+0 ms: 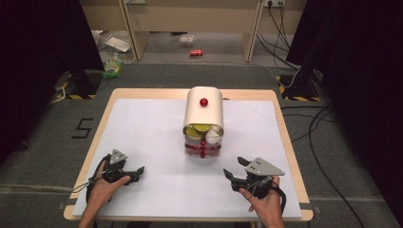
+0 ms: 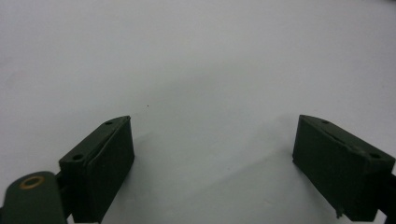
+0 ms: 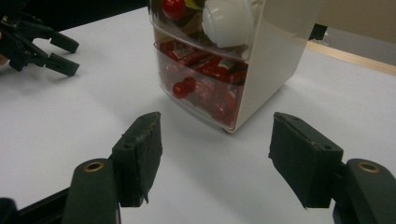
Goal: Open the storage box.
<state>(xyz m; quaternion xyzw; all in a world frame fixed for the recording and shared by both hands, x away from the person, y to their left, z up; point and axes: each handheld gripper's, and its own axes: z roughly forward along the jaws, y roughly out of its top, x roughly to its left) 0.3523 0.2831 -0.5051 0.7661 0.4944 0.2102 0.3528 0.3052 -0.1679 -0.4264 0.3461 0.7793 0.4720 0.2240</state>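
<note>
Both pairs of jaws stand apart with nothing between them. On the right gripper (image 3: 215, 158) they frame bare white table (image 3: 74, 121) and point toward the cream drawer box (image 3: 275, 56), which sits a little ahead, apart from them. Its clear lower drawer (image 3: 205, 79) holds red packets, with a red knob (image 3: 180, 88) on its front; a white ball (image 3: 229, 18) lies in the drawer above. The left gripper (image 2: 212, 154) rests low over the table near its front left, well apart from the box.

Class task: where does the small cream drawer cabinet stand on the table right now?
In the high view the cream drawer cabinet stands at the middle of the white table, toward its far edge, ahead of both grippers.
</note>
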